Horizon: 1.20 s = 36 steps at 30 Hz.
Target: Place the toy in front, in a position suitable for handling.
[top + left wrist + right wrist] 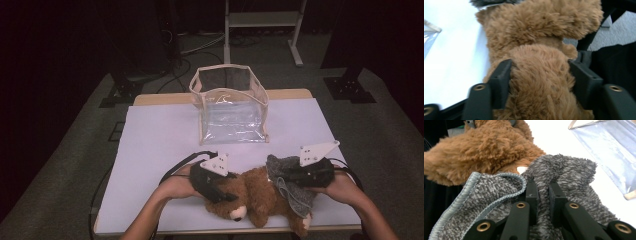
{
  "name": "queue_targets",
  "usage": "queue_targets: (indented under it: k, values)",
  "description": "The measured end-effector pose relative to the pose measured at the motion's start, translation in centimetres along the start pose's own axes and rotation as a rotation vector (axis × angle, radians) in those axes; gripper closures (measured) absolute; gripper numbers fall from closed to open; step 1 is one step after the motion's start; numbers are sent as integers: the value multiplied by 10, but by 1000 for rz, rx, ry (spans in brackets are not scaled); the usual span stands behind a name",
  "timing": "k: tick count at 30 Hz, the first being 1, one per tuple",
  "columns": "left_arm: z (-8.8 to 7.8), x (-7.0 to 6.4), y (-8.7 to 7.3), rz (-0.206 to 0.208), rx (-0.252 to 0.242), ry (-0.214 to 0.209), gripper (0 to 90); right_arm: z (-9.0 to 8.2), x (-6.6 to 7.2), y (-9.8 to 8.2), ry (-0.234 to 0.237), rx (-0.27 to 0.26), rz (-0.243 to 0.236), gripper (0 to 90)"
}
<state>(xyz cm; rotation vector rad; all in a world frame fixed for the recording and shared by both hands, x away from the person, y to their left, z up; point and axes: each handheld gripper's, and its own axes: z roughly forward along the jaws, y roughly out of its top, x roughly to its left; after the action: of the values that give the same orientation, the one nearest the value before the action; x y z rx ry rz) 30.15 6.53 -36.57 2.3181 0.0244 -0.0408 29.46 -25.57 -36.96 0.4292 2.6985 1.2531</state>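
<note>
High view: a brown plush teddy bear (pixel 255 197) lies at the desk's (pixel 160 145) near edge, the left hand-held gripper (pixel 222 192) clamping its body, the right hand-held gripper (pixel 300 175) pinching a grey fleecy cloth (pixel 292 192) draped on it. Peeling the cloth off cleanly likely means pulling away from the bear. Open desk lies ahead, before a clear plastic bag with beige trim (pixel 231 107).

Toward the upper middle of your high view stands a clear plastic tote bag with beige trim (pixel 231 107), open at the top, upright on the pale lavender cloth-covered table (pixel 155 145). Behind it, at the top of the frame, you see a white metal-framed stand (pixel 262 20) on the grey carpeted floor (pixel 60 165), with black cables (pixel 192 47) trailing at upper left.
</note>
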Motion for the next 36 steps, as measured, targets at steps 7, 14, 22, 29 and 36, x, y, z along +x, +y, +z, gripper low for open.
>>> queue_targets:
  k: [7, 14, 22, 29, 36]
  values:
    - [2, 2, -3, -49, 18, 26, 196, -2, 7, -6, 8, -22, 10, 805]
    - [6, 5, -3, -37, 75, -12, 265, -2, 8, -13, 23, -64, 36, 805]
    - [-8, 15, 0, 19, 77, 66, 623, -1, 3, -13, -1, -112, 52, 803]
    - [-25, 35, -7, 23, 93, 101, 640, 14, -4, -2, -17, -147, 45, 803]
    - [-43, 41, -21, -9, 96, 131, 618, 35, -3, 20, -3, -131, 6, 803]
